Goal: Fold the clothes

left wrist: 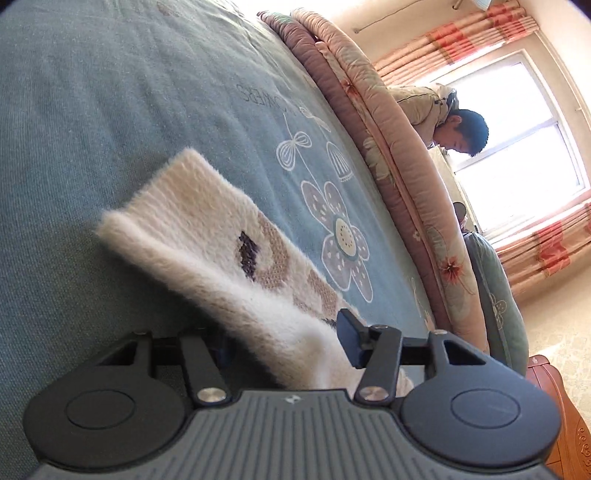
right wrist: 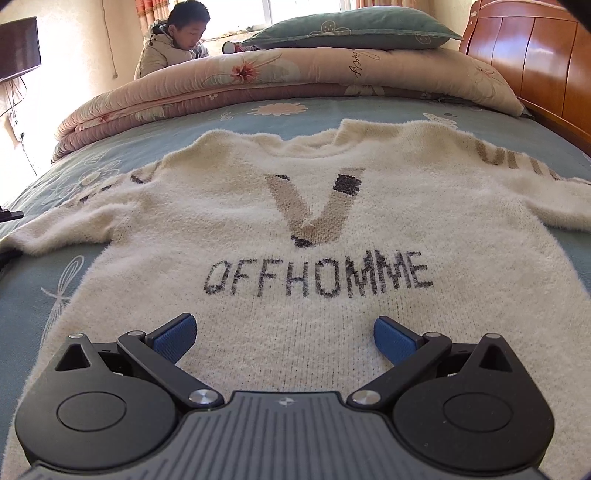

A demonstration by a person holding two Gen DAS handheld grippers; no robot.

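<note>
A cream fuzzy sweater [right wrist: 369,229] with a tan V and the word OFFHOMME lies front up, spread flat on the blue-green flowered bedsheet [right wrist: 33,295]. My right gripper [right wrist: 284,338] hovers open just above its lower hem, with bare knit between the blue pads [right wrist: 173,338]. In the left wrist view the picture is rolled sideways. One sleeve [left wrist: 207,236] of the sweater runs back between the fingers of my left gripper [left wrist: 284,347]. The right finger [left wrist: 351,341] presses into the bunched fabric. The sleeve hides the other finger.
A folded pink floral quilt [right wrist: 295,74] lies across the far side of the bed, with a green pillow [right wrist: 351,29] on top. The wooden headboard [right wrist: 535,55] stands at the right. A person [right wrist: 173,48] sits beyond the quilt by the window. A dark screen [right wrist: 18,48] hangs on the left wall.
</note>
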